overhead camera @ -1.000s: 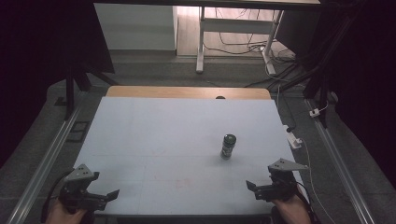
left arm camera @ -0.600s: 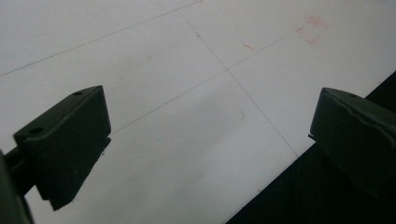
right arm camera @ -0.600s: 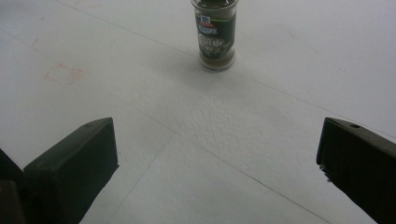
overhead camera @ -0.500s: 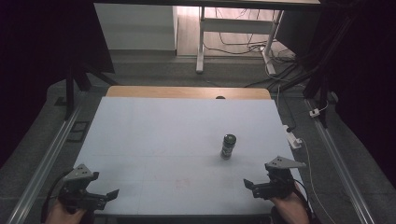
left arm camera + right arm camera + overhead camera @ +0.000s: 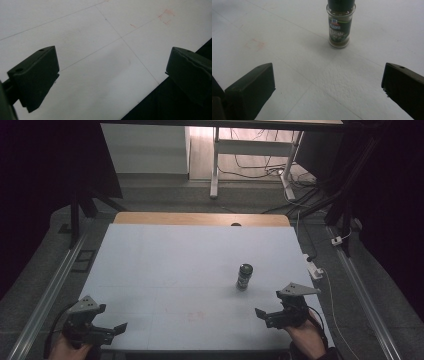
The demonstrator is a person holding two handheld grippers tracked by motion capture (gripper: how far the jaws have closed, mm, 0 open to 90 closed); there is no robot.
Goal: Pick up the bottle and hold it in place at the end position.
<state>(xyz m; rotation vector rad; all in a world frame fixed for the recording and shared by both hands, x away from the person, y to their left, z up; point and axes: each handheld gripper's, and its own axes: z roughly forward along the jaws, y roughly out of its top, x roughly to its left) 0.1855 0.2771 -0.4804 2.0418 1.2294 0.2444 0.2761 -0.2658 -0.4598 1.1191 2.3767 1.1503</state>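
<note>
A small glass spice jar [image 5: 244, 276] with a dark lid and a green label stands upright right of the table's middle; in the right gripper view the spice jar [image 5: 340, 27] is ahead of the jaws, apart from them. My right gripper [image 5: 265, 315] hovers at the front right of the white table [image 5: 175, 265], open and empty, its jaws wide apart [image 5: 329, 90]. My left gripper [image 5: 116, 330] is at the front left corner, also open with nothing between the jaws [image 5: 112, 75], over the table's front edge.
A wooden strip [image 5: 200, 218] runs along the table's far edge. Metal rails [image 5: 55, 285] flank both sides. A white power strip [image 5: 315, 270] and cables lie on the floor at the right. Faint red marks [image 5: 196, 316] sit near the front middle.
My right gripper has shifted slightly forward and left toward the jar. The left gripper has barely moved. The jar stands where it was.
</note>
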